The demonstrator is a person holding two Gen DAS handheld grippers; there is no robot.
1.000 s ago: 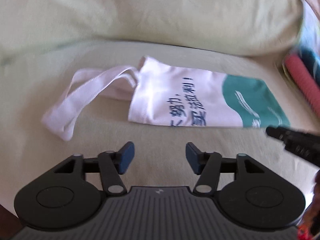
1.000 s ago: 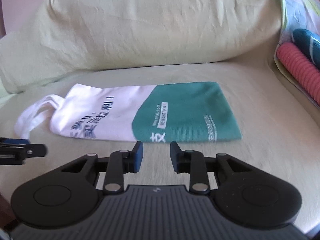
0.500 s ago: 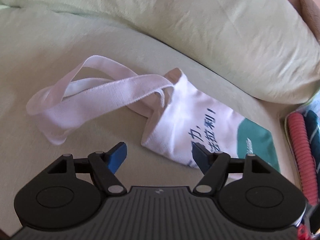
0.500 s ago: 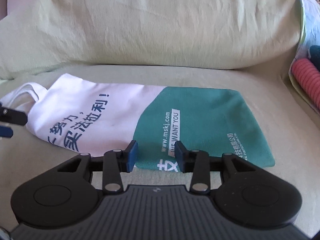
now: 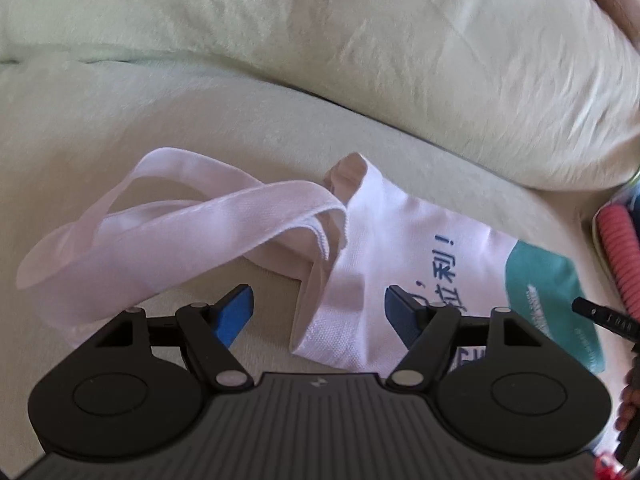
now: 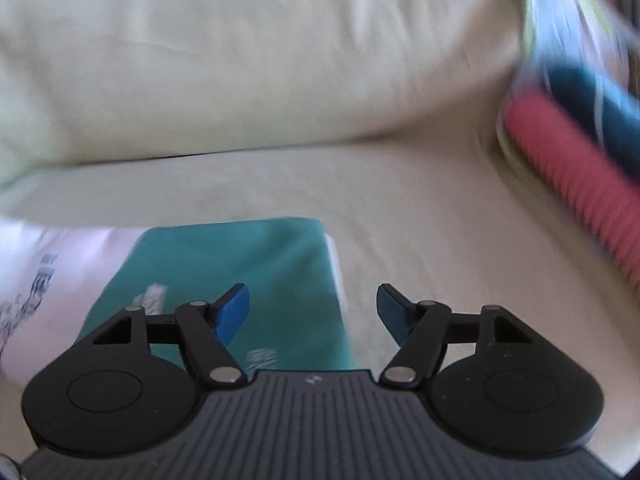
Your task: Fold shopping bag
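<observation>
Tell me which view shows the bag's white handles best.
The left wrist view: the handles lie looped and sharp on the cushion, ahead of the open left hand-held gripper. The blurred right wrist view shows only the bag's green end, no handles.

bag on seat cushion, back cushion behind, handles left

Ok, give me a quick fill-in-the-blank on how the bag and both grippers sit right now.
1. The bag lies on a pale green ____.
2. The bag's end under the right gripper is coloured ____.
3. The left gripper has its jaws wide apart over the bag's ____ corner, near the handles.
4. The ribbed roll beside the cushion is ____.

Missing words: cushion; green; white; pink
</observation>
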